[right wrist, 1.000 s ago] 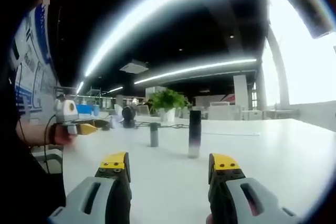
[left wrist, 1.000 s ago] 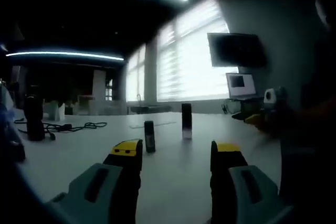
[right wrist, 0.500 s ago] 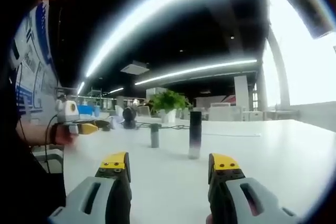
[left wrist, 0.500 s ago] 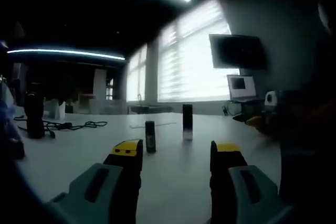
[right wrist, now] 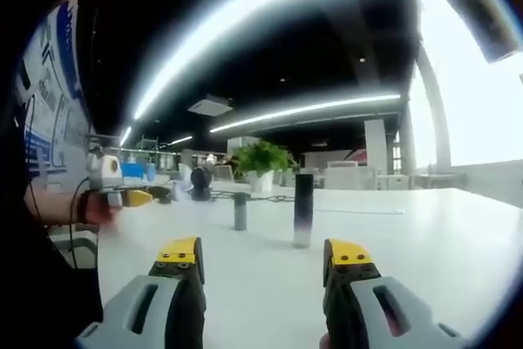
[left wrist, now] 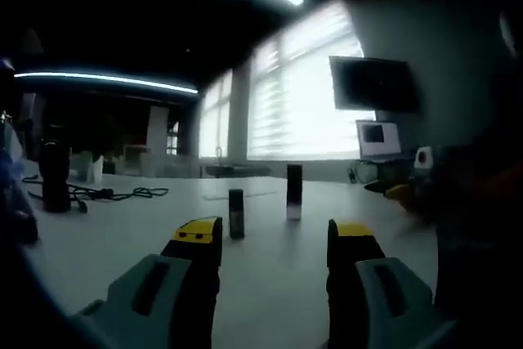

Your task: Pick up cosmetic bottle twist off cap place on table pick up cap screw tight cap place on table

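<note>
Two tools frame a white bench (right wrist: 458, 234) from opposite sides. Left tool (left wrist: 274, 239) (grey body, yellow-tipped jaws) stands wide, nothing between its jaws, low over the bench surface. Right tool (right wrist: 263, 252) likewise stands wide and holds nothing. Cosmetic bottle (right wrist: 303, 209), tall, dark above and pale at its base, stands upright on the bench ahead of the right tool; in the left gripper view the same bottle (left wrist: 294, 191) stands upright between the jaw tips, farther off. Cap (right wrist: 239, 211), a short dark cylinder, stands upright just beside the bottle and apart from it; in the left gripper view it (left wrist: 236, 213) sits just above the left jaw tip. Background: a potted plant (right wrist: 261, 163), a dark cable (left wrist: 106, 194) on the bench, a laptop (left wrist: 377, 139), and a wall screen (left wrist: 374, 83) beside bright blinds.
</note>
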Action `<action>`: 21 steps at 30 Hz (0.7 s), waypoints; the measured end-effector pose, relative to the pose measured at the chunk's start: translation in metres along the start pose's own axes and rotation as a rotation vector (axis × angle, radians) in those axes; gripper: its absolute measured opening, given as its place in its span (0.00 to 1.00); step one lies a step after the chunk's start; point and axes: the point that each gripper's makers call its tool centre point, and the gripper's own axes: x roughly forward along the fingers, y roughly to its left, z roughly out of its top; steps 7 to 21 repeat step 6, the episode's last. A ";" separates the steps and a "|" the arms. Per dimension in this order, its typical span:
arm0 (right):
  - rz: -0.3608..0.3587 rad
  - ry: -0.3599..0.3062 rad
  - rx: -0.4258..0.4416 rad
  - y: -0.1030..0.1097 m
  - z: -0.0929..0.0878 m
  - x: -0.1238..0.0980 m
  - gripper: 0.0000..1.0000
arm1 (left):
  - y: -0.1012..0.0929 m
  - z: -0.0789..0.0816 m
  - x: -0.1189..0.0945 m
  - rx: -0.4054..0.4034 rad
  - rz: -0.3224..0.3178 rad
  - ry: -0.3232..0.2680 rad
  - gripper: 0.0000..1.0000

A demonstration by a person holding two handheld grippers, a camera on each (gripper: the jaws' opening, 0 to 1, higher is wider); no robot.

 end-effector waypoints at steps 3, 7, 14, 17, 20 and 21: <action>0.000 -0.002 0.001 0.000 0.000 0.000 0.52 | -0.001 0.000 0.000 0.003 -0.002 0.001 0.41; 0.001 -0.001 0.001 0.001 0.000 0.000 0.51 | -0.001 0.000 0.000 0.002 -0.003 -0.001 0.41; 0.001 -0.001 0.001 0.001 0.000 0.000 0.51 | -0.001 0.000 0.000 0.002 -0.003 -0.001 0.41; 0.001 -0.001 0.001 0.001 0.000 0.000 0.51 | -0.001 0.000 0.000 0.002 -0.003 -0.001 0.41; 0.001 -0.001 0.001 0.001 0.000 0.000 0.51 | -0.001 0.000 0.000 0.002 -0.003 -0.001 0.41; 0.001 -0.001 0.001 0.001 0.000 0.000 0.51 | -0.001 0.000 0.000 0.002 -0.003 -0.001 0.41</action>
